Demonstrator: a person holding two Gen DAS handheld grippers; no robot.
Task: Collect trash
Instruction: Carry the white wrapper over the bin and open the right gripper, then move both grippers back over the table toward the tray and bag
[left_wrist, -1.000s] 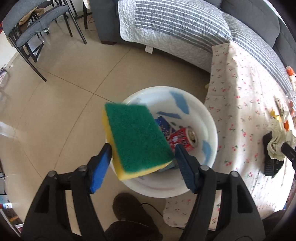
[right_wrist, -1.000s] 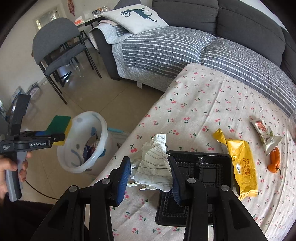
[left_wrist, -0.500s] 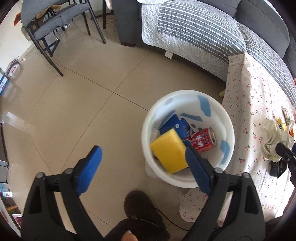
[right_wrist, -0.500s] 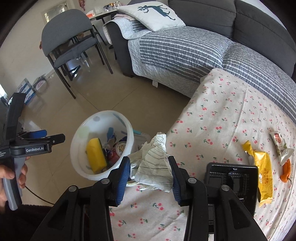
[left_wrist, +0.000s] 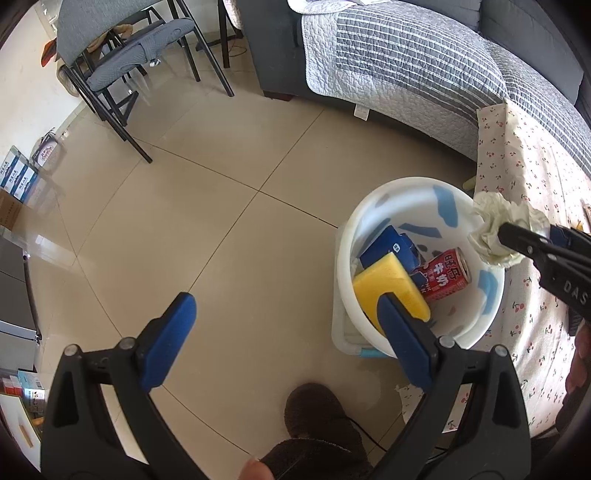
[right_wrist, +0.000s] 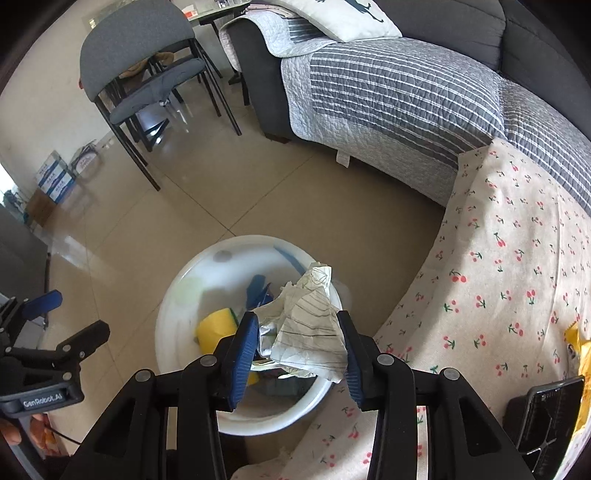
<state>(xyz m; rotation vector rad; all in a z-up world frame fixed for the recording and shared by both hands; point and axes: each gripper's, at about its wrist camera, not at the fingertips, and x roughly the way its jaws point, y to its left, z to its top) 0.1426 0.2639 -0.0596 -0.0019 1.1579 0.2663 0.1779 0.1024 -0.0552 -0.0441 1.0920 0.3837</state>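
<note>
A crumpled white paper hangs over the white bin. Inside lie a yellow sponge and a red can.

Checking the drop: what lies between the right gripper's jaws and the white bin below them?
Only the crumpled paper that the right gripper holds; beneath it the white bin stands open, nothing else in the way. The right wrist view shows it.

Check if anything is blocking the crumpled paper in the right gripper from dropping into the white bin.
Nothing visible does. The paper, held by the right gripper, hangs over the open bin.
</note>
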